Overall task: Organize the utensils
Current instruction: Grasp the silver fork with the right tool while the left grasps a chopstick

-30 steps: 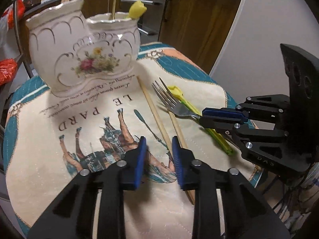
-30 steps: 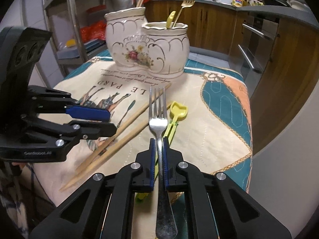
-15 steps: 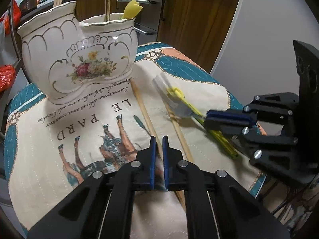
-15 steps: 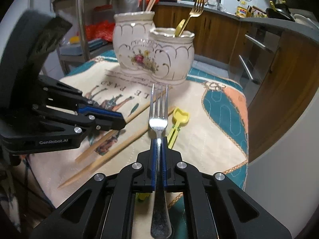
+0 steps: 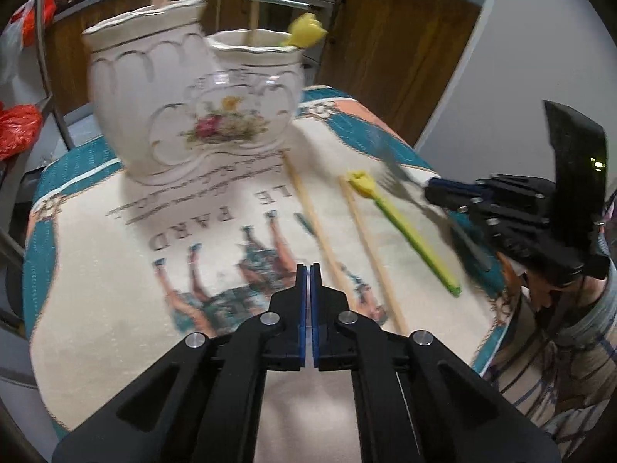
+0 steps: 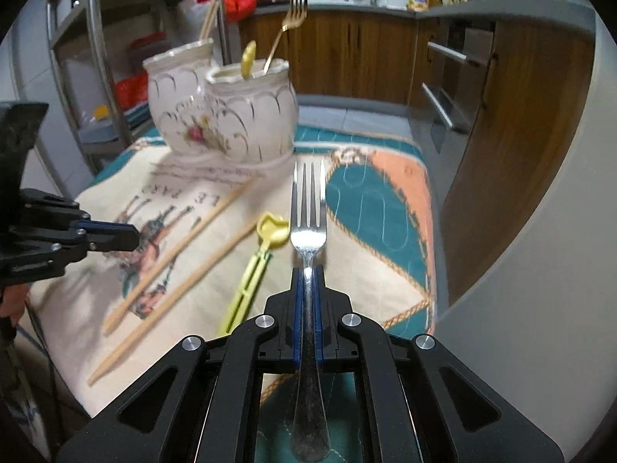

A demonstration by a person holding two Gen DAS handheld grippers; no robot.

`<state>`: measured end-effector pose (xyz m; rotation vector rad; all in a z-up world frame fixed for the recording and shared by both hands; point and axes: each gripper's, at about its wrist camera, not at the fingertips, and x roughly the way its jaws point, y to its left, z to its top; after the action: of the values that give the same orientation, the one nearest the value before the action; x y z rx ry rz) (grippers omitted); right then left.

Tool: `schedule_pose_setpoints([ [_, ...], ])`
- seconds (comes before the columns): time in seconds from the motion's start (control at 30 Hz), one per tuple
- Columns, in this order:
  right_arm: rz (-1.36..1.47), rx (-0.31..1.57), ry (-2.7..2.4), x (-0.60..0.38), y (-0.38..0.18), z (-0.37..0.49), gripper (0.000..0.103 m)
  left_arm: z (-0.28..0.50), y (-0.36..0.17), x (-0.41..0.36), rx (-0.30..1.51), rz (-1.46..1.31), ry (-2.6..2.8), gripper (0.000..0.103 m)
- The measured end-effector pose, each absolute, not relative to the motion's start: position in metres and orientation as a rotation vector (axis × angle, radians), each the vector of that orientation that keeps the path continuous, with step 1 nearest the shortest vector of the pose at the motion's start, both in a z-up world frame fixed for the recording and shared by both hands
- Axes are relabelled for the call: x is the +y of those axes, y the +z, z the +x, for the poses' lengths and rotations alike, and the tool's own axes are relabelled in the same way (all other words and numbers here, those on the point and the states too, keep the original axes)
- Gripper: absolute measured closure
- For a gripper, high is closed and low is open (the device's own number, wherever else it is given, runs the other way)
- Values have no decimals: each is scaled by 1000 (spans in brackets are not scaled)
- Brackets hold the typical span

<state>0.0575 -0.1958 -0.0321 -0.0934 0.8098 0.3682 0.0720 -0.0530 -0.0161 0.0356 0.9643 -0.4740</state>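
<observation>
The bench (image 5: 96,308) has a horse-print cloth (image 5: 127,262) over it, and the big twin-pot ceramic holder (image 5: 193,104) sits at the far end. Its right pot already has a gold fork (image 6: 285,25) and a yellow utensil (image 6: 248,56) in it, way sharper from the right wrist. Right claw (image 6: 307,274) is clamped on the silver fork (image 6: 307,208), tines toward the holder; the left view only shows that as a blur. Left claw (image 5: 307,270) is pinched shut on nothing. Two chopsticks (image 5: 327,239) and a yellow-green spoon (image 5: 408,227) lie loose on the cloth.
</observation>
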Motion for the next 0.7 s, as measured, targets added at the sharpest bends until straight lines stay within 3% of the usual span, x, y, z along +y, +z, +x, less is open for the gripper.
schedule_pose_setpoints([
  [0.13, -112, 852, 371, -193, -39, 59, 97, 73, -18, -73, 962, 60, -479, 74],
  [0.17, -114, 854, 376, -193, -39, 59, 96, 72, -19, -77, 958, 76, -472, 74],
  [0.23, -126, 865, 379, -194, -39, 59, 87, 72, -21, -83, 963, 103, -453, 74],
  [0.4, -120, 872, 392, -196, -41, 63, 86, 77, -29, -90, 970, 126, -403, 74],
  [0.47, -124, 863, 400, -194, -42, 64, 89, 82, -32, -94, 952, 139, -381, 78],
  [0.53, -119, 855, 417, -191, -43, 66, 97, 83, -33, -96, 941, 159, -367, 95],
  [0.7, -100, 822, 428, -191, -38, 64, 97, 85, -30, -83, 921, 108, -419, 95],
])
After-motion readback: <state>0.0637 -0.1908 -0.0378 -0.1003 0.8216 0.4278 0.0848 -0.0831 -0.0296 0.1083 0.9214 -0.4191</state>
